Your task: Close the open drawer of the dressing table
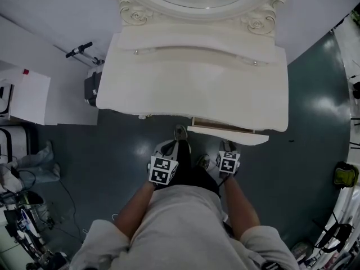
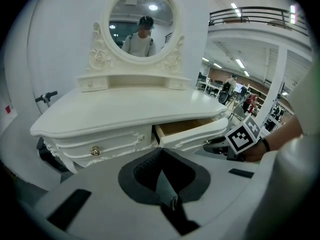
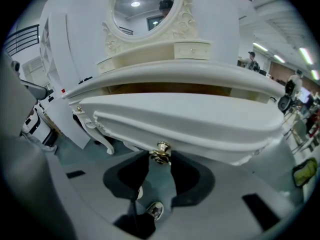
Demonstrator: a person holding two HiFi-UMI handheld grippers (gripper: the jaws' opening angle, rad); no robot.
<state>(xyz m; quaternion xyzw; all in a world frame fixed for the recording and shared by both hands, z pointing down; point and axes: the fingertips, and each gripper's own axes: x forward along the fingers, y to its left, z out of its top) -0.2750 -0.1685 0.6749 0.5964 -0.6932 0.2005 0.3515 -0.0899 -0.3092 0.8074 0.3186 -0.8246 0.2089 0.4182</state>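
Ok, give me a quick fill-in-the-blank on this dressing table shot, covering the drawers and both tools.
1. The white carved dressing table's open white drawer is on the person's ____ side.
2. Between the right tool's jaws sits that drawer's round brass ____.
3. The left tool holds ____.
4. The other white drawer is ____.

Missing words: right; knob; nothing; closed.
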